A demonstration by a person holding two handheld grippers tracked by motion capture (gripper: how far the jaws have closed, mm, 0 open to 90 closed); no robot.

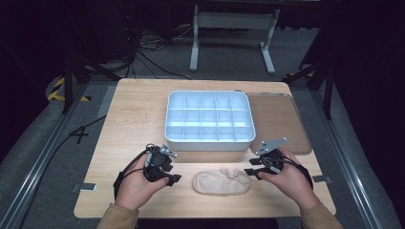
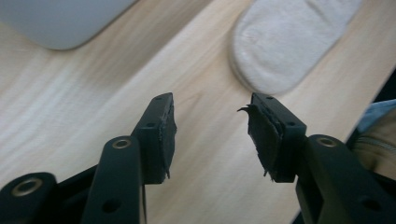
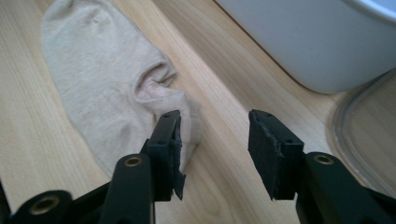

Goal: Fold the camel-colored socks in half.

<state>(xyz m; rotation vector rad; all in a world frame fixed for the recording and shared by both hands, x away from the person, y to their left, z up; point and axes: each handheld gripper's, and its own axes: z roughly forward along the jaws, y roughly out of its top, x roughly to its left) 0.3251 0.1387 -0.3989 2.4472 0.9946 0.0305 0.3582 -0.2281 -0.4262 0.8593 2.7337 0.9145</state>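
Right gripper (image 3: 212, 140) partly hides sock's (image 3: 102, 88) heel end.

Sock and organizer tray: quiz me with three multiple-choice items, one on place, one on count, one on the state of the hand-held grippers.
1. Where does the sock lie?
A. inside the tray
B. on the table between the two hand-held grippers
C. on the lid

2. How many rows of compartments has the tray?
A. three
B. one
C. six

3. How do both grippers' jaws stand?
A. shut on the sock
B. shut, empty
C. open, empty

Key: 1 B, the high view shows it between the left gripper and right gripper; 2 A, three rows visible; 3 C, both gripper views show gaps.
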